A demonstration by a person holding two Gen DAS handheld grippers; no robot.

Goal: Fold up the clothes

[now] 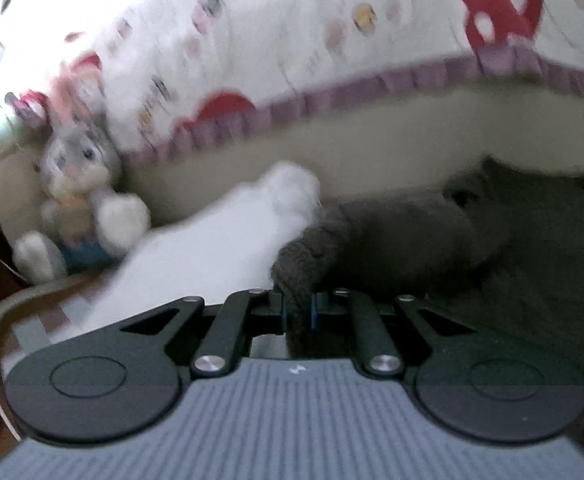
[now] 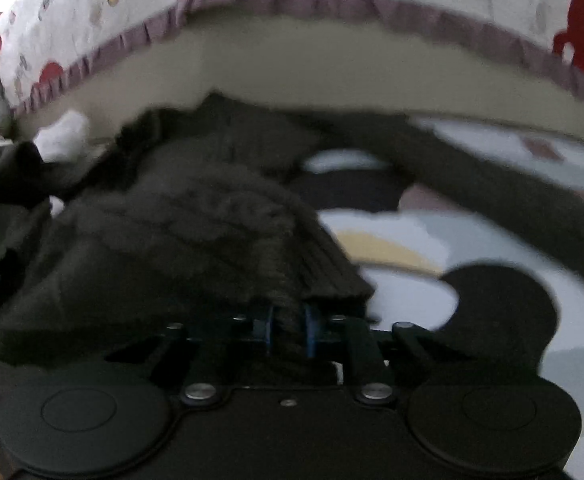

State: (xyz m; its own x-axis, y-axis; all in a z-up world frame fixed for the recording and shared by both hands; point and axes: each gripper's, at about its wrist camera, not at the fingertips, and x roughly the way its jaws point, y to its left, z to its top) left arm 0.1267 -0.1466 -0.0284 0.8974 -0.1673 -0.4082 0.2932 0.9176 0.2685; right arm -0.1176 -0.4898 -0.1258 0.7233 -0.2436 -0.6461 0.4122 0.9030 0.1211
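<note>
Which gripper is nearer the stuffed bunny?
Left. The left gripper, shut on the sweater, has the bunny close ahead-left; from the right gripper it sits far off.

Sweater (image 2: pixel 196 216) on mat (image 2: pixel 472 240) before bed (image 2: pixel 332 76); plush rabbit (image 1: pixel 78 196) left.

Patterned mat (image 2: pixel 492 216) carries dk grey knit sweater (image 2: pixel 196 216); white garment (image 1: pixel 212 248) alongside.
</note>
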